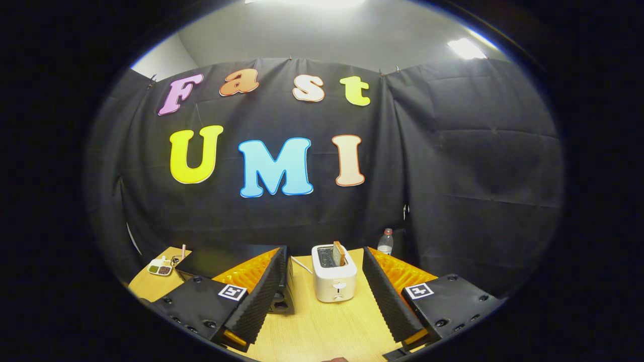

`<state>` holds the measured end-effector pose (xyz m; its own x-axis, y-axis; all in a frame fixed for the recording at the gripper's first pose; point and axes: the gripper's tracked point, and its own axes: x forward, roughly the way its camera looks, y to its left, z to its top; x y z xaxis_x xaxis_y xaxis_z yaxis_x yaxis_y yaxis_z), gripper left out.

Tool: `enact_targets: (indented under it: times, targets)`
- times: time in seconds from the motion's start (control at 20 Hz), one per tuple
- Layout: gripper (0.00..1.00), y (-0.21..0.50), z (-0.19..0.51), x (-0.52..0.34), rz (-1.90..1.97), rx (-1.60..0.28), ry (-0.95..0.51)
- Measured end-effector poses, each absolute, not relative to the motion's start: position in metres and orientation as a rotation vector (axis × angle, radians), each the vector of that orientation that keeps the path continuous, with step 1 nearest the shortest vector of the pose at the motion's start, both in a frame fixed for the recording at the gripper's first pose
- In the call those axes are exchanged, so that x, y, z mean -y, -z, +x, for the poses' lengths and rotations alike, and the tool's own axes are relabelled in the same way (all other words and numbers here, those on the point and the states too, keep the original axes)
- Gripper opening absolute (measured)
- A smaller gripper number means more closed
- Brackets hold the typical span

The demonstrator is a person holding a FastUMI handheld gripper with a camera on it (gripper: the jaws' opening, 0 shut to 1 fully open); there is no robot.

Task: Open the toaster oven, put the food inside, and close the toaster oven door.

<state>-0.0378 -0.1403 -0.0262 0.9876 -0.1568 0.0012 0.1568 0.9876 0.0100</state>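
The tool (322,296) hangs over the wooden desk (322,332) with fingers wide apart and empty, square black-and-white markers atop each; beyond them stands a white toaster (334,279) holding a bread slice (339,253), a black toaster oven (231,264) left, a bottle (385,242) at the far edge.

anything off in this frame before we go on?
One oddity: the slice of toast stands tilted, half out of the white pop-up toaster between the open gripper fingers. The black appliance sits behind the left finger. Nothing looks spilled or damaged on the table.
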Motion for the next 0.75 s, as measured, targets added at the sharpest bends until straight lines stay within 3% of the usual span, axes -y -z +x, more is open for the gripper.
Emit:
enact_targets:
  times: [0.75]
  targets:
    - [0.98, 0.028, -0.027, 0.106, 0.033, -0.022, 0.073]
